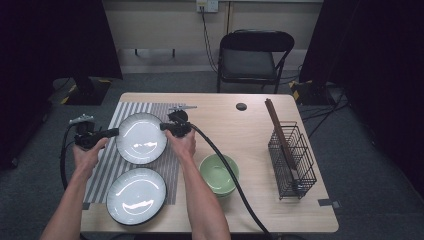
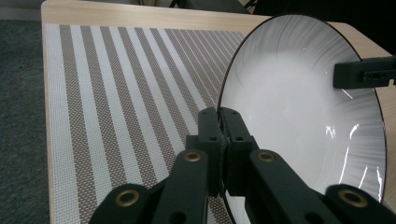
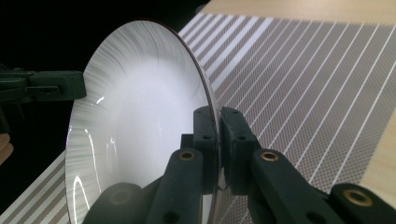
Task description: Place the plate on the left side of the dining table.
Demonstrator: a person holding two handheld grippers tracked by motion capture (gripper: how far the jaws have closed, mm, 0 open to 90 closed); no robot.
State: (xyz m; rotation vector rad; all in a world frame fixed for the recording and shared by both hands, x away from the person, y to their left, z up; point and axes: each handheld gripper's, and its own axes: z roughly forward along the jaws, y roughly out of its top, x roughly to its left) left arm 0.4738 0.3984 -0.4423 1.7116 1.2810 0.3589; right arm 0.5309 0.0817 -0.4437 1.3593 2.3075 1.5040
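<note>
Carrying far plate (image 1: 141, 138) over striped mat (image 1: 111, 165), left tongs (image 1: 116, 132) and right tongs (image 1: 164, 127) clamped on opposite rims; next, probably level lowering, then release.

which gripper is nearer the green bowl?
Right. The right gripper is clamped on the held plate's right rim, just up-left of the green bowl. The left gripper grips the opposite rim, a plate's width farther away.
</note>
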